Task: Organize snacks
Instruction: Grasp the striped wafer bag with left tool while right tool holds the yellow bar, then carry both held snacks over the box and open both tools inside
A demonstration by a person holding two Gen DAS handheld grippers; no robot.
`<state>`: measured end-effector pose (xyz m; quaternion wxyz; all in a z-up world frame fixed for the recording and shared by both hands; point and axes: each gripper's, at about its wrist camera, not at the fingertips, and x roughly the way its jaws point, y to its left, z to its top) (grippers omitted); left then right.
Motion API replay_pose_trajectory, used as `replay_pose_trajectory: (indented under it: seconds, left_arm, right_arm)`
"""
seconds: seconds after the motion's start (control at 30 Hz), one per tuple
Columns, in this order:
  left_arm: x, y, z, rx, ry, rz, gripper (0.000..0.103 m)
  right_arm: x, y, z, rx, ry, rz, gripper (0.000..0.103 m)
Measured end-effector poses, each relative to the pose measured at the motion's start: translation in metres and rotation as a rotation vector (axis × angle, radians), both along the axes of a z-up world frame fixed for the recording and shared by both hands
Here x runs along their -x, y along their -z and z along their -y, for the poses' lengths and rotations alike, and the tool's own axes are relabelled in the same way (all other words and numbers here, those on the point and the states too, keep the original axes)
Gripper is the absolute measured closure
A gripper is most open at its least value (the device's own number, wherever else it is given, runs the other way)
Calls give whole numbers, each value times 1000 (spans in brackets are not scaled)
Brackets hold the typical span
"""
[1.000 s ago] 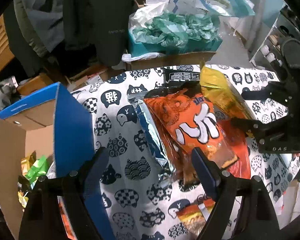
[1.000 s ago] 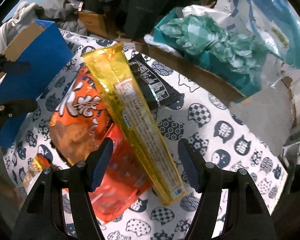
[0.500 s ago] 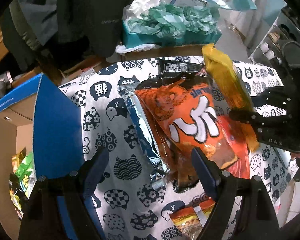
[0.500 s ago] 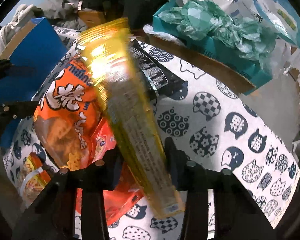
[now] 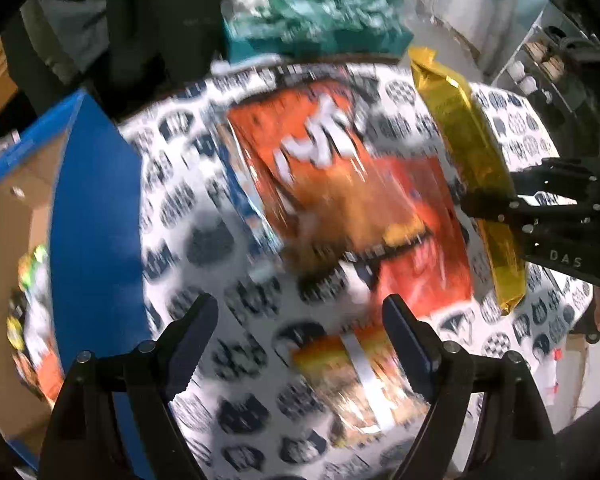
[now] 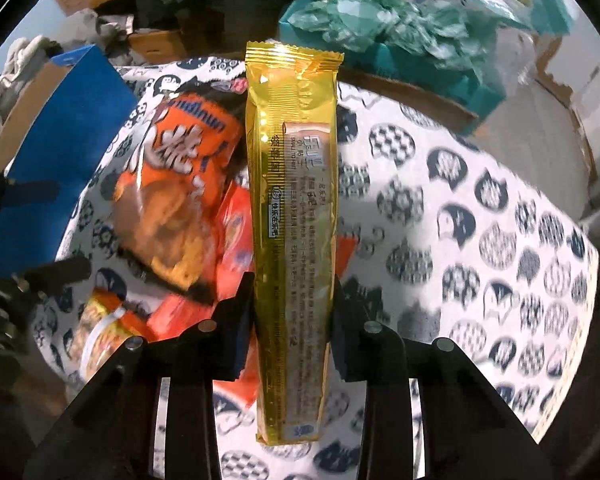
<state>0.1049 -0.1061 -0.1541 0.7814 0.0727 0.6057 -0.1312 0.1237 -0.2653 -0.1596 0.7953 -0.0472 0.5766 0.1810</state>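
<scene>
A long gold snack packet (image 6: 296,208) is lifted off the table, with my right gripper (image 6: 292,312) shut on its lower half. The left wrist view shows the same gold packet (image 5: 472,160) at the right, pinched by the right gripper (image 5: 496,208). My left gripper (image 5: 300,340) hangs open over the cat-print tablecloth (image 5: 188,240), nothing between its fingers. Below it lie a big orange snack bag (image 5: 332,168), a red bag (image 5: 424,264), a blue-silver packet (image 5: 244,200) and a small orange packet (image 5: 352,376). The orange bag (image 6: 180,184) also lies left of the gold packet.
A blue-flapped cardboard box (image 5: 92,208) with snacks inside stands at the table's left edge, also seen as the blue box (image 6: 60,128). A teal box of green wrapping (image 6: 380,28) sits beyond the far edge. The tablecloth's right side (image 6: 480,220) is bare.
My right gripper closed on the gold packet and lifted it off the pile, turning it upright. The left gripper slid sideways over the table, staying open.
</scene>
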Motion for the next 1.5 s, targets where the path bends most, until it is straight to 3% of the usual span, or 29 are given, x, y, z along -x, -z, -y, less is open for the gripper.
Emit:
replay_pose_trajectory:
  seconds: [0.43,0.8,0.83,0.97,1.13,1.5]
  left_arm:
    - [35,22,13,38,-46,-119,17]
    - [45,56,23,-11,-21,-177,17]
    - [47,57,23,-11,-16,-172,19]
    - [51,55,30,-25,38,-149,48]
    - [55,52,28,-17,46,-137,59]
    - [63,3,15,-30,85,7,60]
  right_arm:
    - [75,0,7,38,19,-26,71]
    - [94,-5,10,13,26,-11,71]
    - [94,-6,9,11,26,-7,71]
    - [88,-7,7,-1,32,-5,71]
    - [86,-5,6,-6,37,-14,71]
    - [84,-16,4,-18,47,1,71]
